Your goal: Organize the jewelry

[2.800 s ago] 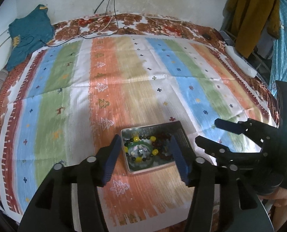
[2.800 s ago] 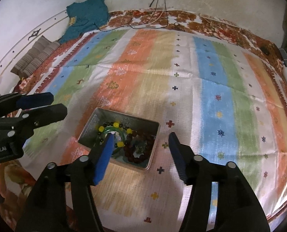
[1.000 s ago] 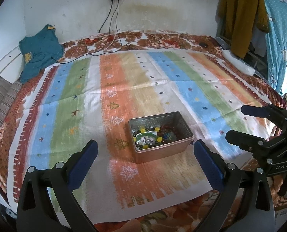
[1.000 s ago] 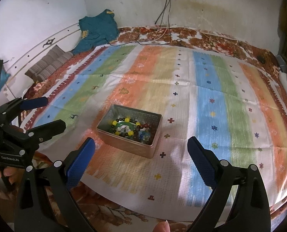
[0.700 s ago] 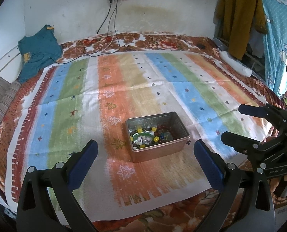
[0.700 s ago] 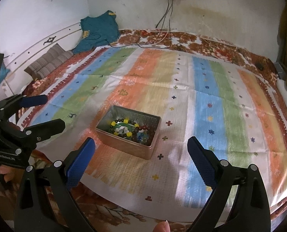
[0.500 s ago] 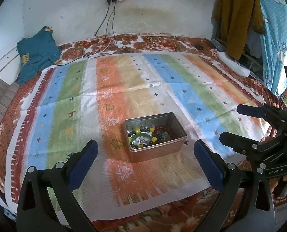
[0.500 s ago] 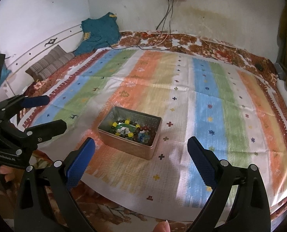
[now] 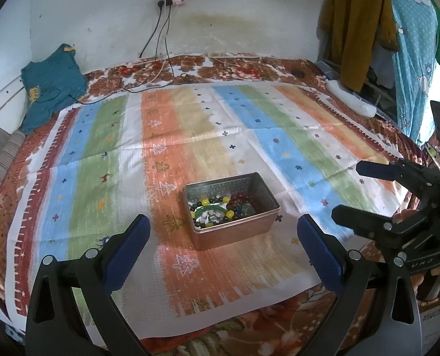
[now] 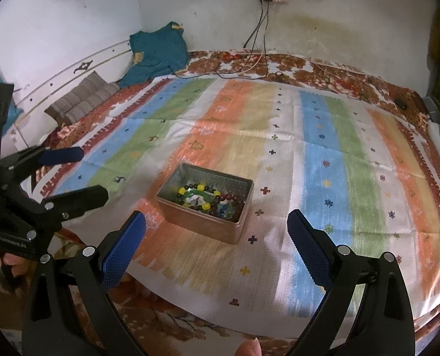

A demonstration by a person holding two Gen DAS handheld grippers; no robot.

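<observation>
Both grippers have pulled back and up from the rectangular silver metal tin (image 9: 231,207), which sat right between their blue pads a few seconds ago and now lies well beyond the fingertips, near the middle of the striped, multicoloured woven cloth (image 9: 166,124) spread over the bed. The jaws have also widened a good deal since that earlier view.

Inside the tin the jewellery lies in a loose heap: a bracelet of dark and yellow beads (image 10: 200,197) around a green bangle (image 9: 211,207), with a dark red bead bracelet (image 10: 230,200) towards the right of the box. No piece lies outside the tin on the cloth, as far as can be seen.

By the look of it, the sorting is either finished or paused, with everything gathered in one container. If more is to be done, the next move would call for bringing one gripper back down over the tin and closing narrowly on a single strand, since the pieces overlap and could lift together.

The left gripper (image 9: 223,237) stands spread wide and holds nothing, touching nothing. The right gripper (image 10: 217,237) is likewise spread wide and empty, clear of both tin and cloth. A fingertip (image 10: 249,348) shows at the near edge of the right view.
</observation>
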